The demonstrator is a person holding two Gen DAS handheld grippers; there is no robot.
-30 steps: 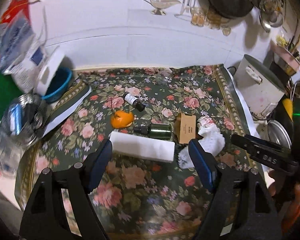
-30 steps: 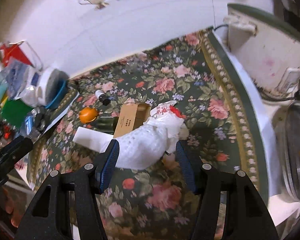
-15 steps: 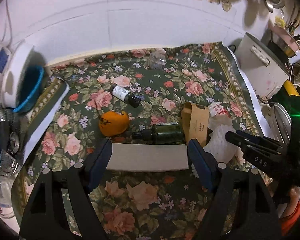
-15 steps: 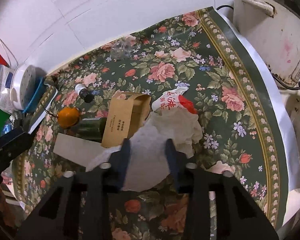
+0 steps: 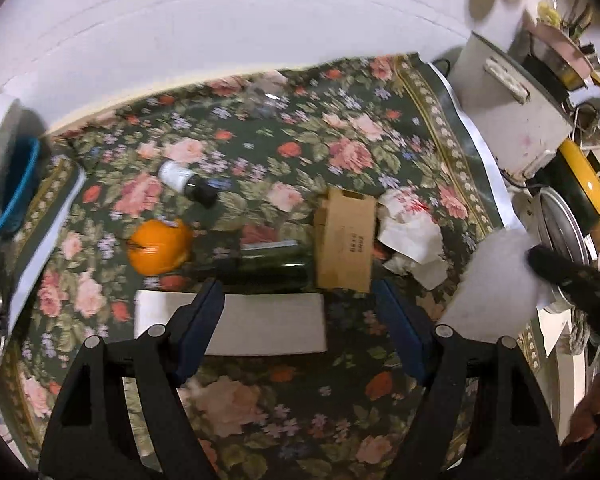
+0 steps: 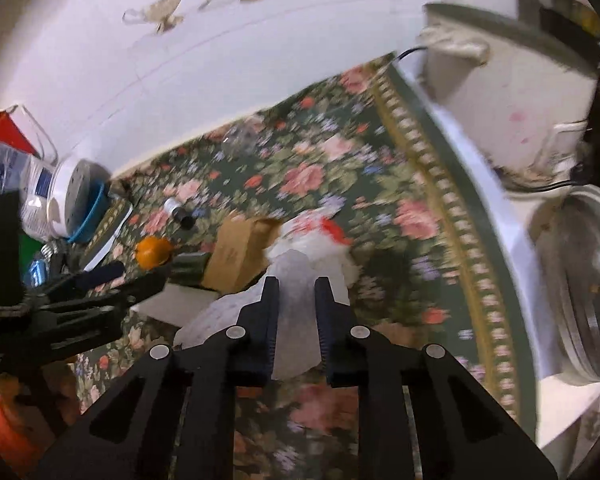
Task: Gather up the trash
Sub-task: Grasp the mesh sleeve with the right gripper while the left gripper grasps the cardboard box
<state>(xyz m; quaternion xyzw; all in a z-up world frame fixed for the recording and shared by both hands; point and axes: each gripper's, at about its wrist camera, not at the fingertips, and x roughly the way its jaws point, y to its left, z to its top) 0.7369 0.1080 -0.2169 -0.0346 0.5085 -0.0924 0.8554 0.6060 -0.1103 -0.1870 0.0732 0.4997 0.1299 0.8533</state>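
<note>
White foam sheet (image 6: 296, 304), newly lifted off tablecloth (image 6: 412, 216) in right claw (image 6: 297, 292).

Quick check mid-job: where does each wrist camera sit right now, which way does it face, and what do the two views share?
Left wrist: behind the open left tool, looking down at the white box on the floral cloth; right tool at the right edge.
Right wrist: behind the right tool, shut on white foam wrap; left tool at left.
Shared: cardboard box, orange fruit.
</note>
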